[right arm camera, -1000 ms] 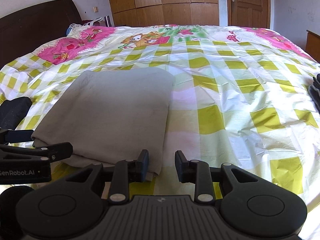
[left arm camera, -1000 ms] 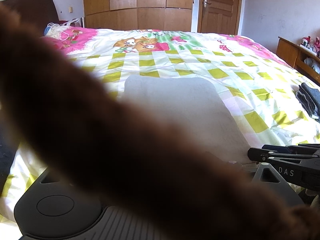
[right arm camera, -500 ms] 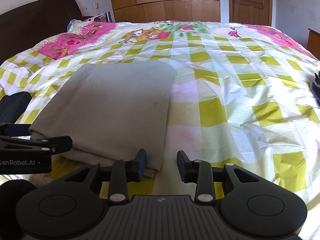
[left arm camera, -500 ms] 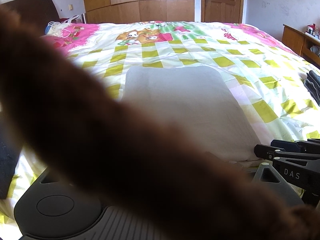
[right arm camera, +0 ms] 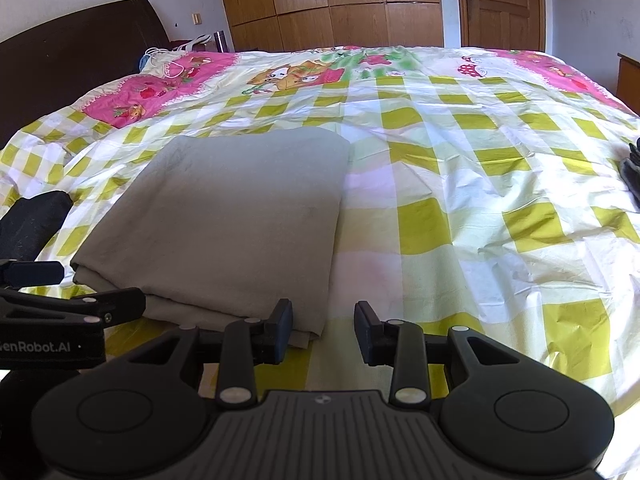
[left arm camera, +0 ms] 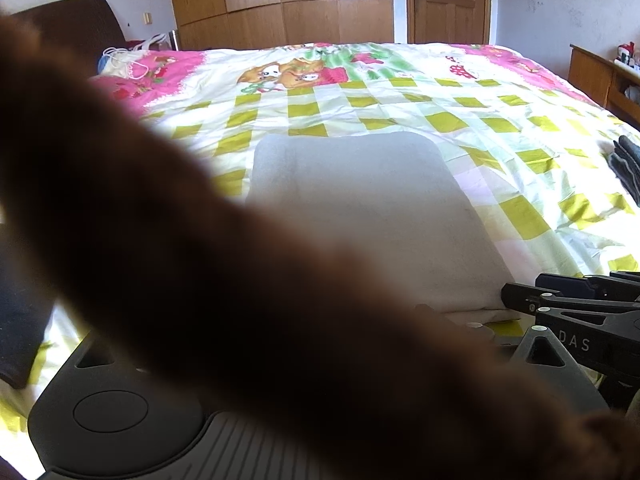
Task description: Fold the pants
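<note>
Since a second ago, your right hand-held gripper [right arm camera: 323,326] is standing a little wider at the near edge of the bed [right arm camera: 500,184], and the folded grey pants [right arm camera: 240,216] are sitting slightly farther up both views. Its jaws are now standing apart with nothing between them; the left pad is sitting just beside the near right corner of the pants, the right pad over bare quilt. Your left hand-held gripper [right arm camera: 52,292] is opening its jaws at the near left corner of the pants, though from the right wrist view you are seeing only one jaw arm clearly, and its own view is being blocked by a blurred brown thing [left arm camera: 248,300] lying across the lens. That blockage is the main risk: you are working half blind on the left, so a closing jaw could be catching only the top layer and dragging the stack open. The loose bottom layer sticking out at the near edge could also be snagging. To the right, the quilt is lying open and wide; dark clothes [right arm camera: 632,172] are sitting well apart at the right edge, and a dark cloth [right arm camera: 32,224] is lying near the left.
</note>
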Available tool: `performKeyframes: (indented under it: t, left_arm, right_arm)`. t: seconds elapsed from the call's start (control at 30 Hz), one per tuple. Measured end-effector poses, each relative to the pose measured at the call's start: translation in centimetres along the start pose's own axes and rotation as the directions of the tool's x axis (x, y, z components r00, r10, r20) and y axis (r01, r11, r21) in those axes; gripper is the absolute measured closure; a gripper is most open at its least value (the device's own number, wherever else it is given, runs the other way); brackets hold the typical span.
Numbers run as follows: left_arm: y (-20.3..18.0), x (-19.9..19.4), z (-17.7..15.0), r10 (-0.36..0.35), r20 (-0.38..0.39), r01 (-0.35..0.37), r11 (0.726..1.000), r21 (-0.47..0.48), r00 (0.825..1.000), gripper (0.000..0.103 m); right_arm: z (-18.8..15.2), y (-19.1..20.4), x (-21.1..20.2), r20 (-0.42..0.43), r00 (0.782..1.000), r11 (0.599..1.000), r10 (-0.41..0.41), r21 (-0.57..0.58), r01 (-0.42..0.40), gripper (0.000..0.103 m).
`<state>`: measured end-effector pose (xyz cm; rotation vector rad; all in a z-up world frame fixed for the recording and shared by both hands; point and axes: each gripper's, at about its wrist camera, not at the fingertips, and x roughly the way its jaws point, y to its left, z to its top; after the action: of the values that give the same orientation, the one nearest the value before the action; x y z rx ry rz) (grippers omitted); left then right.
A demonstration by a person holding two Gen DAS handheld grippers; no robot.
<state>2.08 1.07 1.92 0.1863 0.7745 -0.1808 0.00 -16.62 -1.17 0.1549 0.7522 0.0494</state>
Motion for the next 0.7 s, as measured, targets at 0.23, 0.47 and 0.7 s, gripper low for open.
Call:
performKeyframes:
  t: [0.23,0.47,0.7]
  left_arm:
    - [-0.3,0.5,-0.2,0.007,-0.032,-0.006,1.000,0.002,0.999,0.004]
    - [-0.1,1.1,-0.1,0.008,-0.052,-0.009,1.000,-0.023,0.999,0.004]
    - [-0.2,2.0,0.0,0.001,-0.102,-0.003,1.000,-0.020,0.995,0.004]
  right_arm:
    - [-0.1,0.3,0.2,-0.010,1.000,1.000,0.023,-0.006,-0.023,0.055]
    - [-0.3,0.9,0.5,-0.026,0.999,0.999,0.047,-0.020,-0.048,0.055]
    - [-0.3,0.6,0.8,-0.041,0.997,0.998,0.068,0.001,-0.068,0.055]
